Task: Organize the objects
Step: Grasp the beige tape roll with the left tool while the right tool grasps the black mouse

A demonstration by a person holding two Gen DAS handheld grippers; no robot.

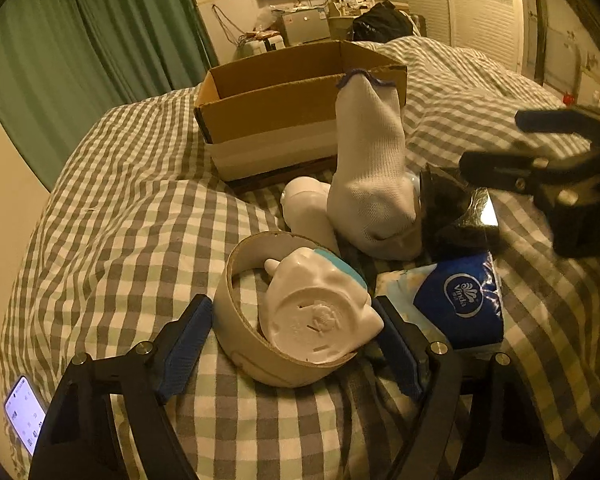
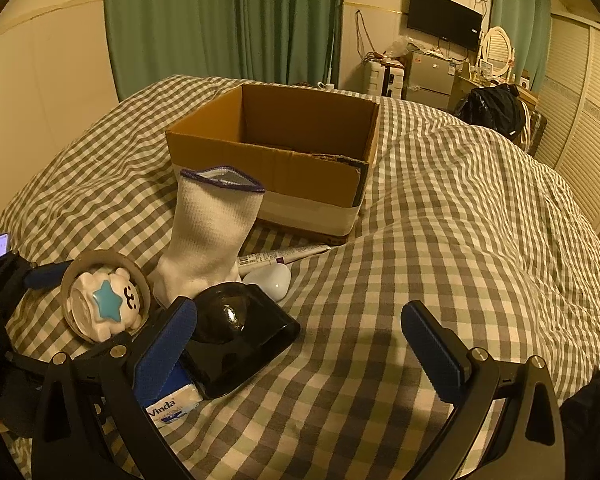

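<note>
inspection of the bed: the cardboard box sits open on the checked cover and serves as the reference point. in front of the box lies a cluster: an upright white sock, a tape ring with a white star toy inside it, a blue tissue pack, a black glossy item, a white oval item and a tube. the box interior appears mostly empty, though its floor is only partly visible.

left gripper: jaws spread wide, flanking the tape ring and toy, not clamped. right gripper: jaws spread wide and holding nothing, above the bedcover beside the black item.

judgement: the step in hand is the left-side pickup of the ring or toy. next move calls for closing on it firmly, lifting clear of the sock, then carrying to the box.
</note>
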